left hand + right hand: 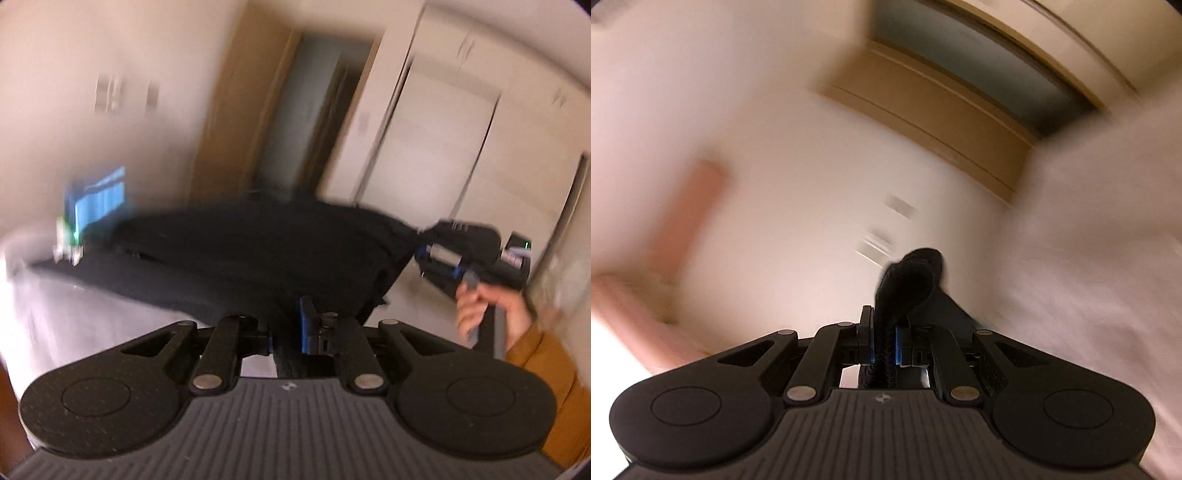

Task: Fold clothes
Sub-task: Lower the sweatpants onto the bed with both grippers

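Note:
A black garment (258, 251) hangs stretched in the air between the two grippers, above a white surface (74, 306). My left gripper (290, 332) is shut on one edge of it, the cloth pinched between the blue pads. In the left wrist view my right gripper (424, 236) grips the far right corner, held by a hand (487, 306) in a mustard sleeve. In the right wrist view my right gripper (884, 339) is shut on a bunched black fold of the garment (912, 277) that sticks up past the fingertips. Both views are blurred by motion.
Behind the garment stand a wooden door frame (236, 122) and white cupboard doors (436, 147). A blue object (99, 199) sits at the left beside the cloth. The right wrist view shows a pale wall (775, 203), a pink shape (683, 214) and a white cloth surface (1108, 277).

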